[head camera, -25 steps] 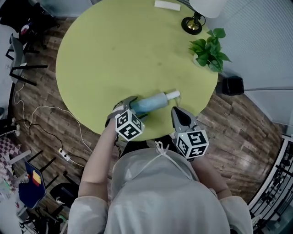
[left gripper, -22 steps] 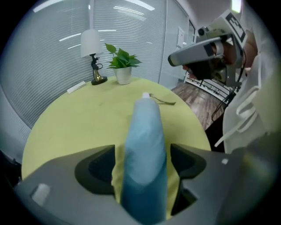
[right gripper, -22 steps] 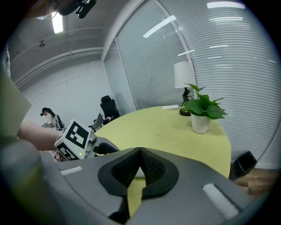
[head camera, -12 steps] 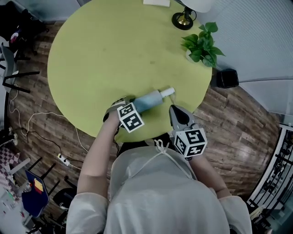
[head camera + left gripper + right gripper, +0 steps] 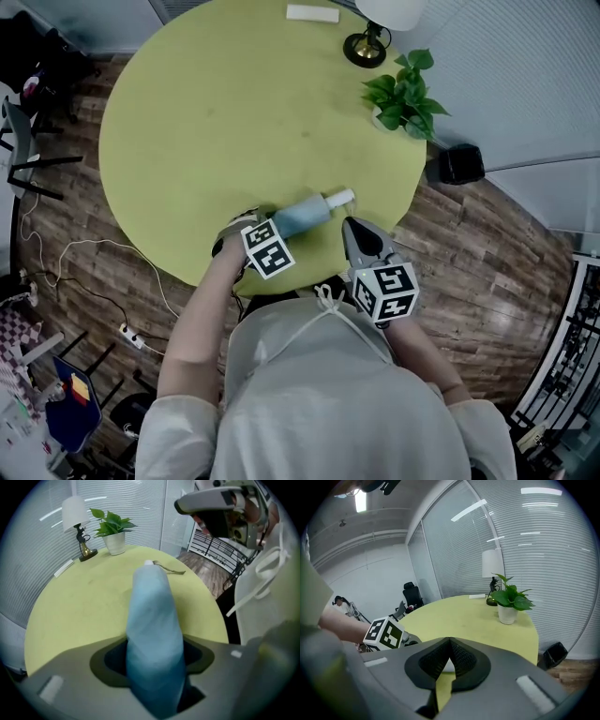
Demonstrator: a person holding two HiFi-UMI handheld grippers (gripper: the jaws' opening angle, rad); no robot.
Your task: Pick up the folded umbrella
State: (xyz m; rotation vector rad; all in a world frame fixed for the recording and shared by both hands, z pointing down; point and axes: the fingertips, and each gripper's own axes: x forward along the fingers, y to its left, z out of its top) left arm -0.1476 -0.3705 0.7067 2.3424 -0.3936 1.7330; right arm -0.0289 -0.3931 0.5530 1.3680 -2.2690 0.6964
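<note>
The folded umbrella (image 5: 305, 214), light blue with a white handle (image 5: 339, 198), lies on the round yellow-green table (image 5: 234, 112) near its front edge. My left gripper (image 5: 265, 221) points steeply down over the umbrella's left end. In the left gripper view the blue umbrella (image 5: 152, 620) runs between the jaws of the left gripper (image 5: 154, 645), which are closing around it with dark gaps still at its sides. My right gripper (image 5: 350, 230) hovers just right of the umbrella, shut and empty; in its own view the right gripper (image 5: 449, 642) has its tips together.
A potted plant (image 5: 398, 94), a lamp base (image 5: 364, 47) and a flat white object (image 5: 312, 13) stand at the table's far side. A black bin (image 5: 457, 164) sits on the wood floor to the right. Cables (image 5: 84, 234) trail on the floor at left.
My left gripper has sunk lower over the umbrella's left end and tipped more steeply down. The umbrella lies where it was. The right gripper has barely moved.
</note>
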